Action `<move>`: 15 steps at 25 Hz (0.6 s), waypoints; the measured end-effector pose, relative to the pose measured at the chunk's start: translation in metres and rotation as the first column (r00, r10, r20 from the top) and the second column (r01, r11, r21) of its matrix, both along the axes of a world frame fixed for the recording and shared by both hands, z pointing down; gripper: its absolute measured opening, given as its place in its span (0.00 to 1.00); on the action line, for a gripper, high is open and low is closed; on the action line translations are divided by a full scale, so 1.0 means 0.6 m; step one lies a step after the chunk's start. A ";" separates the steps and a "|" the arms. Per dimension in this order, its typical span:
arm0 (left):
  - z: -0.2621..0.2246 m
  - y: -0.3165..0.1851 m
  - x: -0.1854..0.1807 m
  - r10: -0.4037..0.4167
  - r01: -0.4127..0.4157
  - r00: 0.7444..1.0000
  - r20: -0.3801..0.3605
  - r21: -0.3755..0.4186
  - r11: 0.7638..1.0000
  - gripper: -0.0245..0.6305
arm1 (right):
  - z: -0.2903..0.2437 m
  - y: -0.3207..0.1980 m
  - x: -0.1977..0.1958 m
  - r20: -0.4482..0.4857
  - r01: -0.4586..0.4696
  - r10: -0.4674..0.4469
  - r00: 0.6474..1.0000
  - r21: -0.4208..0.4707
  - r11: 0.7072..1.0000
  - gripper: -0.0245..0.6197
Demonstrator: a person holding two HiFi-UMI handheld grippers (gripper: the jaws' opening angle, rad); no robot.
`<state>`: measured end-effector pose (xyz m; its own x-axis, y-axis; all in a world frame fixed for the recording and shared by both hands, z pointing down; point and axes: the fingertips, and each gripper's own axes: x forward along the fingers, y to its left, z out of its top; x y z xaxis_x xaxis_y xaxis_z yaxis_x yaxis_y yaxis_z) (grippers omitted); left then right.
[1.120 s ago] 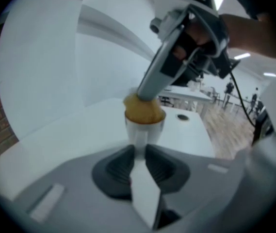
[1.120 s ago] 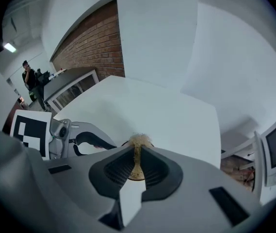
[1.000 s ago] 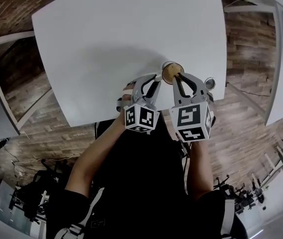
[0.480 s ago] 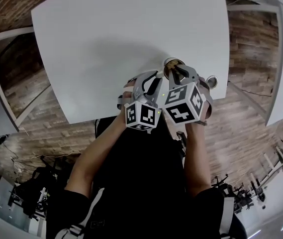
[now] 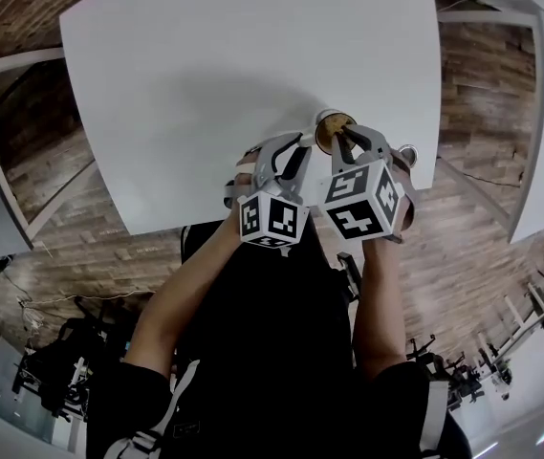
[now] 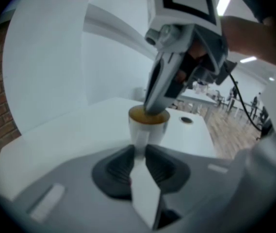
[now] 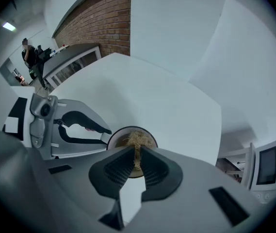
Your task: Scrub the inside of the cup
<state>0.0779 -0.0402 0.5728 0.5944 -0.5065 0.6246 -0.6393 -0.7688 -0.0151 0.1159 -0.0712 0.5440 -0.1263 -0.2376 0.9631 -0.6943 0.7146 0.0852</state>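
Observation:
A white cup [image 5: 333, 129] with a brown-stained inside stands near the front edge of the white table [image 5: 233, 65]. My left gripper [image 5: 299, 151] comes at it from the left; in the left gripper view its jaws [image 6: 138, 152] are shut on a white part at the side of the cup [image 6: 148, 125]. My right gripper [image 5: 344, 142] points down into the cup's mouth. In the right gripper view it [image 7: 137, 161] is shut on a tan fibrous scrubber [image 7: 137, 141], which sits inside the cup [image 7: 114, 136]. The cup's bottom is hidden.
A small round metal-looking thing [image 5: 406, 154] lies on the table just right of the cup, close to the table's corner. The table's front edge runs right under both grippers. Wooden floor and a monitor [image 7: 266, 166] lie beyond the table.
The right gripper has turned and tilted over the cup; its marker cube swung left toward the left gripper, then slightly back. The cup and the left gripper stayed in place.

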 end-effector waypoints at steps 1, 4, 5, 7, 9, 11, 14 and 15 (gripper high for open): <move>0.000 0.000 0.000 0.002 -0.002 1.000 0.001 0.001 1.000 0.15 | 0.013 0.002 -0.004 -0.005 0.006 -0.006 1.000 -0.016 1.000 0.09; 0.000 -0.002 -0.002 0.001 -0.001 1.000 0.004 0.004 1.000 0.15 | 0.031 0.004 -0.014 -0.008 0.020 -0.021 1.000 -0.038 0.999 0.09; 0.001 -0.002 -0.002 -0.002 0.002 1.000 0.005 0.005 1.000 0.15 | 0.029 0.004 -0.016 -0.004 0.026 -0.026 1.000 -0.041 0.999 0.09; 0.001 0.001 0.000 -0.008 0.008 1.000 0.008 0.004 1.000 0.15 | 0.003 0.009 -0.017 0.045 0.017 -0.015 0.999 -0.045 0.999 0.09; 0.000 0.003 0.004 -0.009 0.009 1.000 0.006 -0.001 1.000 0.15 | -0.043 0.016 -0.017 0.172 -0.041 0.050 0.984 -0.059 0.997 0.09; 0.000 0.001 0.002 -0.010 0.010 1.000 0.004 -0.001 1.000 0.15 | -0.075 0.020 -0.019 0.313 -0.115 0.140 0.939 -0.098 0.989 0.09; 0.002 0.000 0.000 -0.013 0.013 1.000 0.002 0.001 1.000 0.15 | -0.066 0.022 -0.013 0.402 -0.185 0.238 0.884 -0.167 0.968 0.09; 0.002 0.001 0.001 -0.012 0.012 1.000 0.002 0.001 1.000 0.15 | -0.055 0.022 -0.010 0.403 -0.195 0.254 0.879 -0.182 0.964 0.09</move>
<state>0.0784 -0.0395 0.5739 0.5872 -0.5141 0.6253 -0.6483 -0.7612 -0.0170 0.1099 -0.0581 0.5111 -0.4830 -0.1821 0.8565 -0.7869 0.5193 -0.3334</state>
